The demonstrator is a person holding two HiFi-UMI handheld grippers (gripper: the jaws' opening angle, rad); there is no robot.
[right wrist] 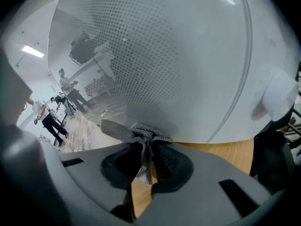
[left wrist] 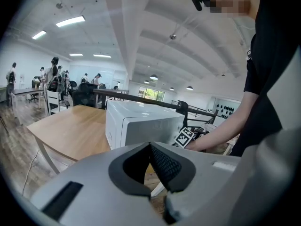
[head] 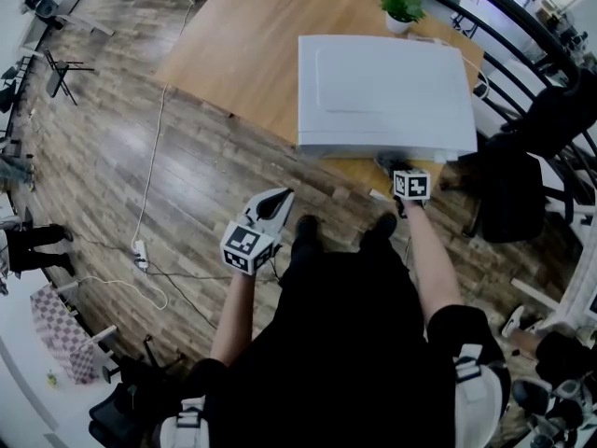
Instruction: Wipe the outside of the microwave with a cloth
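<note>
A white microwave [head: 382,96] stands on the wooden table [head: 233,63], close to its near edge. My right gripper [head: 396,164] is at the microwave's front, low down, shut on a grey cloth [right wrist: 141,138]. In the right gripper view the cloth bunches against the bottom edge of the dotted door window [right wrist: 164,55]. My left gripper [head: 280,197] hangs over the floor, left of the microwave and apart from it. It is shut with nothing between its pads [left wrist: 164,164]. The left gripper view shows the microwave [left wrist: 141,124] from its side, with the right gripper's marker cube [left wrist: 185,136] beside it.
A small potted plant [head: 403,9] stands behind the microwave. A black office chair [head: 513,194] is right of the table's corner. A power strip [head: 140,253] with a white cable lies on the wood floor at left. A dark railing [head: 522,26] runs behind the table.
</note>
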